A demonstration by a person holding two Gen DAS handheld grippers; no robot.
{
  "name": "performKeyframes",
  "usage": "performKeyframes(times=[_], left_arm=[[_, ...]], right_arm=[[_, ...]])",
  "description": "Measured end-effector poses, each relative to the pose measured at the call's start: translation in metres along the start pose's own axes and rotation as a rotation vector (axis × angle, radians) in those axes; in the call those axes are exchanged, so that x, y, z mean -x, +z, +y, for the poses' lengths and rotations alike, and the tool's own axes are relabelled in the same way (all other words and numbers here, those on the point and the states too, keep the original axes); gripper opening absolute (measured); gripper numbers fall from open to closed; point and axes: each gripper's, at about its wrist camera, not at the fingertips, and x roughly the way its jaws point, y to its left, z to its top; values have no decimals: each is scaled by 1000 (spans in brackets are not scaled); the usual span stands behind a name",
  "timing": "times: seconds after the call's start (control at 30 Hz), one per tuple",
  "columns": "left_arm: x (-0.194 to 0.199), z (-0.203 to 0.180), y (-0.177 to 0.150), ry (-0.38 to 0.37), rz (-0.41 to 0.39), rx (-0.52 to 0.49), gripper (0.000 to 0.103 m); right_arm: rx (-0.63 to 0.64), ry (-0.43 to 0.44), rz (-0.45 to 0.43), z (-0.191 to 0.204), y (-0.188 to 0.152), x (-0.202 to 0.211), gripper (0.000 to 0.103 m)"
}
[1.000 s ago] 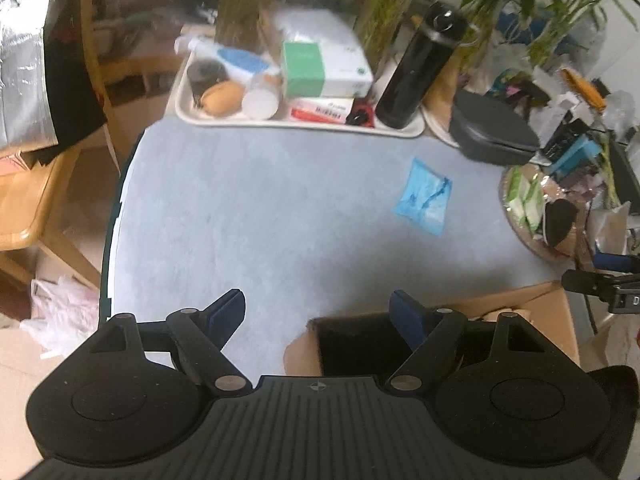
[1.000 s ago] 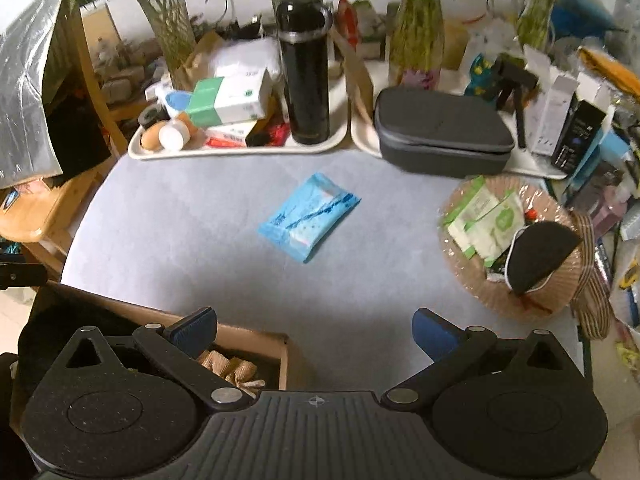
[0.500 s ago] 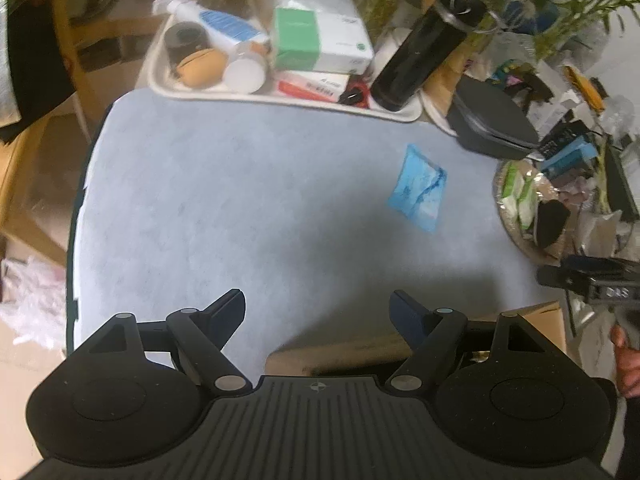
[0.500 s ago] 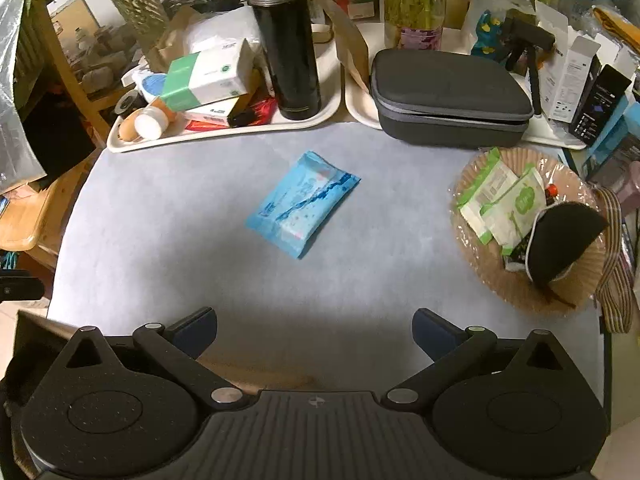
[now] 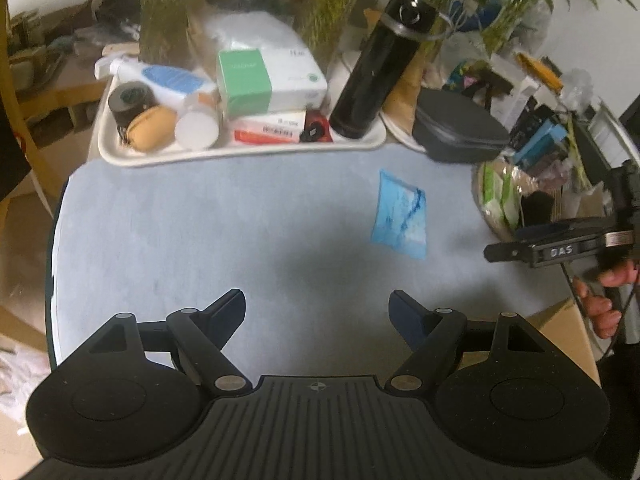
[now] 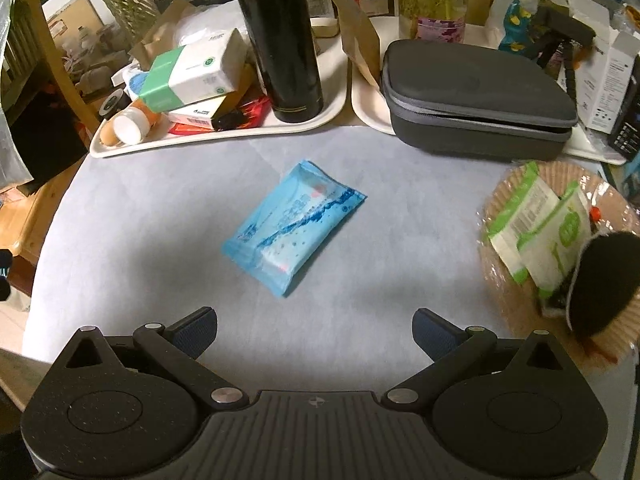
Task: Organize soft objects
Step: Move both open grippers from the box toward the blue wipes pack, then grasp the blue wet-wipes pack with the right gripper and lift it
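Note:
A blue soft tissue pack (image 6: 294,226) lies flat on the pale blue table mat (image 6: 160,216); it also shows in the left wrist view (image 5: 400,214). My right gripper (image 6: 314,334) is open and empty, just short of the pack. My left gripper (image 5: 318,310) is open and empty above bare mat, left of the pack. The right gripper also shows at the right edge of the left wrist view (image 5: 560,240), held by a hand. A woven basket (image 6: 508,196) at the right holds green wipe packs (image 6: 536,224) and a black pouch (image 6: 600,276).
A cream tray (image 6: 224,140) at the back carries a green-and-white box (image 6: 188,70), a tall black flask (image 6: 282,36) and small items. A grey zip case (image 6: 476,96) sits behind the basket. A cardboard box corner (image 5: 560,328) shows at the near right edge. Plants line the back.
Both grippers have moved forward over the mat, away from the cardboard box, which has nearly left both views. The blue pack now lies closer to the right gripper. Both stayed open.

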Motion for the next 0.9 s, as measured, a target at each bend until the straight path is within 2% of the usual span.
performKeyframes(times=[0.2, 0.4, 0.53, 0.67, 0.9], left_arm=[[-4, 11, 1, -55, -81, 54, 79], [-12, 22, -4, -61, -147, 81, 79], [-22, 30, -7, -47, -167, 81, 79], [-31, 41, -12, -42, -177, 115, 79], [-37, 49, -18, 38, -191, 126, 79]], right_arm=[[5, 37, -22, -7, 9, -24, 103], [55, 85, -50, -7, 18, -47, 103], [72, 132, -52, -5, 26, -65, 103], [111, 142, -41, 3, 32, -84, 102], [168, 174, -62, 16, 39, -106, 103]])
